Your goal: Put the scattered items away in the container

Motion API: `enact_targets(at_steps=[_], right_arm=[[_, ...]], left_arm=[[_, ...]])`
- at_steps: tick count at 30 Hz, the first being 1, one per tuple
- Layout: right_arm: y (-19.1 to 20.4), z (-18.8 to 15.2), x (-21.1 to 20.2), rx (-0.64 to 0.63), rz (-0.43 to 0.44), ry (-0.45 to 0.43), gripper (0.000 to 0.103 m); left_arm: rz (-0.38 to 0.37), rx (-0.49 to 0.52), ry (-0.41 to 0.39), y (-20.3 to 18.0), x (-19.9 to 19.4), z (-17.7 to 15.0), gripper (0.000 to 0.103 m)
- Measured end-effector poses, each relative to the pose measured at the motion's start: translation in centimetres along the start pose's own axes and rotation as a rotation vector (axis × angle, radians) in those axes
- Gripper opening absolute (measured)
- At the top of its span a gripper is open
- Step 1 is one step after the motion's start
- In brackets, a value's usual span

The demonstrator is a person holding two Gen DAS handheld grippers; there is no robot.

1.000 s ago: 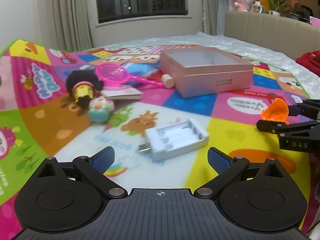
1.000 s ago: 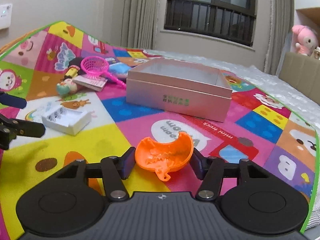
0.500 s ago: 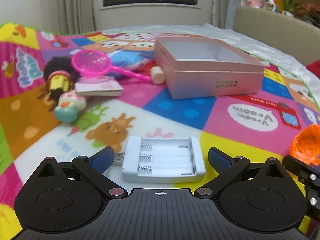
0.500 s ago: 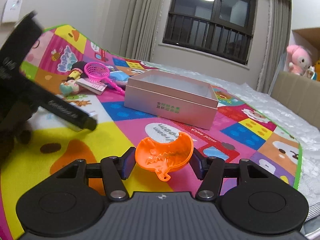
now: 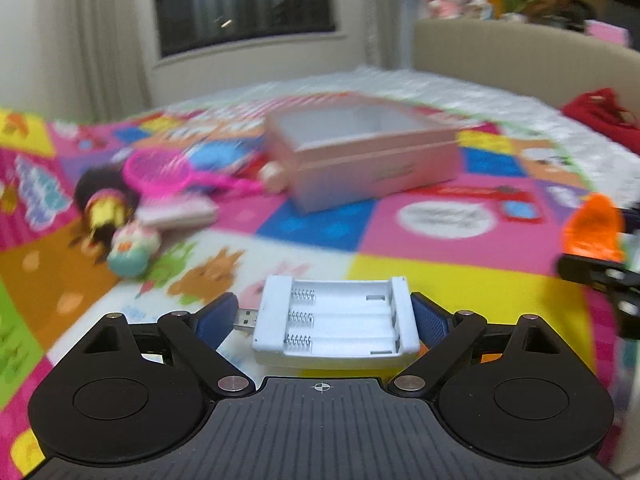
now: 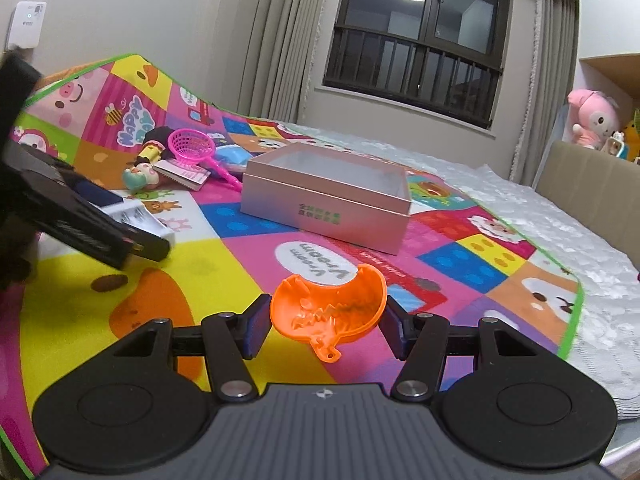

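both grippers loaded near the box

the left gripper (image 5: 324,320) tilts down over the mat (image 5: 432,280); its fingers have just been closing and now touch both ends of the white battery case (image 5: 336,328). the right gripper (image 6: 326,326), tilted more shallowly, clamps the orange shell (image 6: 332,312). the open pink box (image 6: 328,196) sits at its 12 o'clock, the toy pile (image 6: 176,160) at 10.

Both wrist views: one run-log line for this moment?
left gripper: closing around white battery holder | right gripper: shut on orange toy shell | pink box: open, empty so far
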State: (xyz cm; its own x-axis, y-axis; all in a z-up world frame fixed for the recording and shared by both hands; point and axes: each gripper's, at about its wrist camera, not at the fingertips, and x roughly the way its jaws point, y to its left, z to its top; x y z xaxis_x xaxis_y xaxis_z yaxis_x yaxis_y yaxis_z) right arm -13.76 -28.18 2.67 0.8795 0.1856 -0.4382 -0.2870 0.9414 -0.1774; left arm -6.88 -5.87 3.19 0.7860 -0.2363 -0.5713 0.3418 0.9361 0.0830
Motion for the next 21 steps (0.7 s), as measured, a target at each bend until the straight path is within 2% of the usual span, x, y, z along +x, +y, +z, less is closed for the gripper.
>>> enact_targets(at_steps=[5, 9, 13, 15, 16, 17, 19, 21], right_arm=[[-2.2, 1.4, -1.3, 0.03, 0.008, -0.008, 0.058], [-5.1, 5.1, -0.6, 0.138, 0.087, -0.04, 0.058], [-8.7, 11.3, 2.8, 0.252, 0.147, -0.119, 0.058], [-9.9, 14.1, 5.1, 0.288, 0.145, -0.165, 0.058], [-10.6, 15.5, 6.8, 0.309, 0.149, -0.179, 0.06], [-11.1, 16.5, 8.1, 0.328, 0.153, -0.182, 0.068], [-12.0, 17.6, 10.6, 0.378, 0.134, -0.184, 0.071], [-12.6, 17.2, 11.6, 0.406, 0.121, -0.172, 0.071]], left_arm=[[-0.068, 0.06, -0.105, -0.8, -1.7, 2.6, 0.094], [-0.069, 0.089, -0.191, -0.7, -0.3, 6.4, 0.094], [-0.045, 0.128, -0.245, -0.7, 3.2, 10.9, 0.094], [-0.032, 0.123, -0.29, -0.6, 5.4, 13.1, 0.095], [-0.022, 0.113, -0.321, -0.5, 6.6, 14.0, 0.095], [-0.014, 0.094, -0.341, -0.2, 7.9, 14.9, 0.098], [-0.007, 0.037, -0.301, 0.6, 10.1, 16.0, 0.1], [-0.029, -0.031, -0.254, 1.8, 10.8, 15.6, 0.101]])
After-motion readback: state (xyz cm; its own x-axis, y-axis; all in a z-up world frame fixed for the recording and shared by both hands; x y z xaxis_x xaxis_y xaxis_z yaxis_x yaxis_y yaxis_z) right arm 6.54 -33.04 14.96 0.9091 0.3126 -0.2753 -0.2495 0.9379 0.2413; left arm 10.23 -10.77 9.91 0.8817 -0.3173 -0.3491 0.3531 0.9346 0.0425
